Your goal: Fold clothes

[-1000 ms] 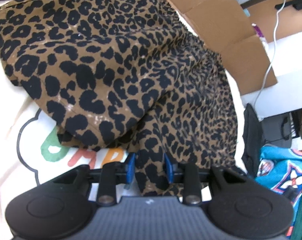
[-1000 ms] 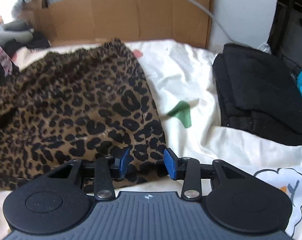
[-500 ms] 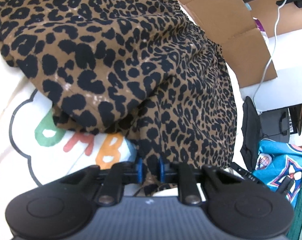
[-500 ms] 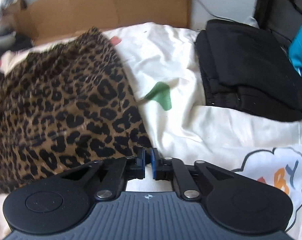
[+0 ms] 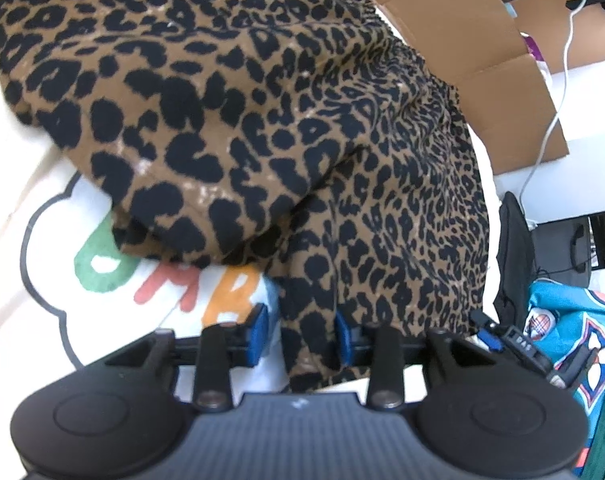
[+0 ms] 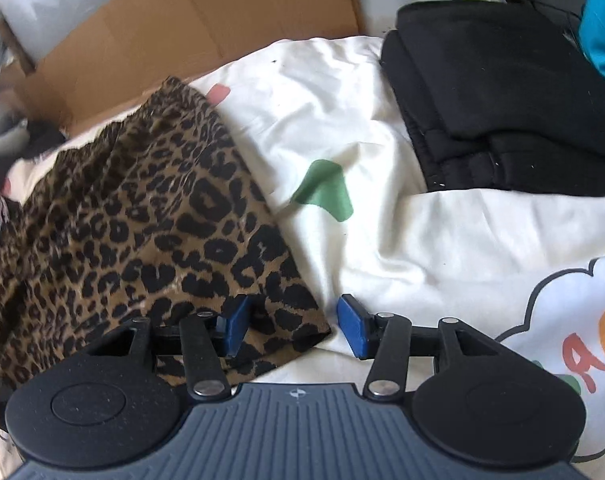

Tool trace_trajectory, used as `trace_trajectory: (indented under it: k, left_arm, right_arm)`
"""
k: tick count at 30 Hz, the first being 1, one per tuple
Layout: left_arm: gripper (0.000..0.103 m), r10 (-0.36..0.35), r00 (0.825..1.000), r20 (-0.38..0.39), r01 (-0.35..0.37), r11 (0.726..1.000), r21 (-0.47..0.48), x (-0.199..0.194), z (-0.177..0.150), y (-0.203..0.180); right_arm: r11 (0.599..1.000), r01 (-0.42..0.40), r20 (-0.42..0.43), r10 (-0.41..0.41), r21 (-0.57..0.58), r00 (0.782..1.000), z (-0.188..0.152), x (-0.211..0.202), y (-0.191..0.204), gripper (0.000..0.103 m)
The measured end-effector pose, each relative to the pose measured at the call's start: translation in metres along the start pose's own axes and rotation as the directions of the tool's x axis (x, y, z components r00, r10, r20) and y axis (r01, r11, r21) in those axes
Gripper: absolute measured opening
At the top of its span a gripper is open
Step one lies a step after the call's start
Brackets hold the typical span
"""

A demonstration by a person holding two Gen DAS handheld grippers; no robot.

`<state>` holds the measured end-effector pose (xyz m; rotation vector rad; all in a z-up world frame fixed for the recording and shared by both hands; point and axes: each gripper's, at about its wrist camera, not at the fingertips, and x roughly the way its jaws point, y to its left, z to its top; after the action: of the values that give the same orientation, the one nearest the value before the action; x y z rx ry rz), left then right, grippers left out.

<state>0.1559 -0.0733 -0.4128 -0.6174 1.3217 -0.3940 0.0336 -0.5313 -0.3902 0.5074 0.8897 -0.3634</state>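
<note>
Leopard-print garment (image 5: 262,128) lay rumpled, half-folded on a white printed sheet (image 6: 402,240) | left gripper (image 5: 298,338) and right gripper (image 6: 292,326) gaped, straddling soft hems, gripping nothing.

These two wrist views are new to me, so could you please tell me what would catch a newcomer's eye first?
The leopard-print garment dominates: it lies rumpled on the white printed bedsheet, filling most of the left wrist view, with its hem corner between the open blue pads of the right tool. Next comes the folded black clothing at the far right of the bed, and the brown cardboard standing behind.
</note>
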Motion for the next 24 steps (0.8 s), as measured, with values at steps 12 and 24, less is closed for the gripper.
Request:
trace_trajectory:
  k: [12,24]
  left_arm:
    - [0.043,0.0,1.0,-0.008,0.0,0.999,0.033,0.002,-0.002,-0.007]
    - [0.007,-0.034,0.999,-0.027,0.033,0.999,-0.043,0.008,-0.005,0.006]
  right_arm:
    - [0.985,0.055,0.036,-0.05,-0.165,0.998,-0.006,-0.009,0.021,0.004]
    - [0.999,-0.049,0.003,0.049,0.007,0.999,-0.001,-0.003,0.001,0.016]
